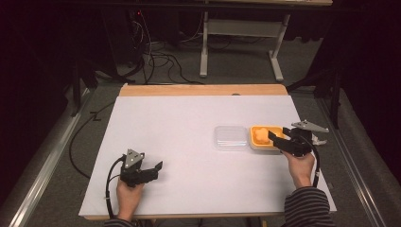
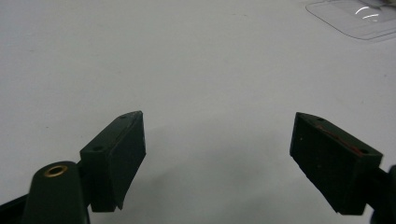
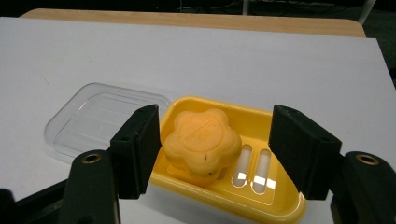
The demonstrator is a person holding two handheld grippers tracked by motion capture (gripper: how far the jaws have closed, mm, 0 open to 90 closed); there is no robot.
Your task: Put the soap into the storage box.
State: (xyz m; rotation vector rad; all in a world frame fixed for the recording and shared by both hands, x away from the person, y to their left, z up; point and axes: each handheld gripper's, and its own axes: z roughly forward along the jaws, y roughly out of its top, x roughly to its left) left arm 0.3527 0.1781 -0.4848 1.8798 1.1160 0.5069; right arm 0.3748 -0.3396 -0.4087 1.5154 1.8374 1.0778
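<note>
Straddling yellow soap dish point(image 3: 261, 122), right claw point(image 3: 212, 149), clear lid point(image 3: 93, 119) adjacent

High view looks down over the table point(image 1: 189, 189); both tool views sit close, sharing the clear lid point(image 2: 355, 18).

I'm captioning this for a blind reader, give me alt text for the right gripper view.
An orange flower-shaped soap sits in a yellow soap dish between the right tool's open black jaws. A clear plastic lid lies beside the dish on the white table.
</note>
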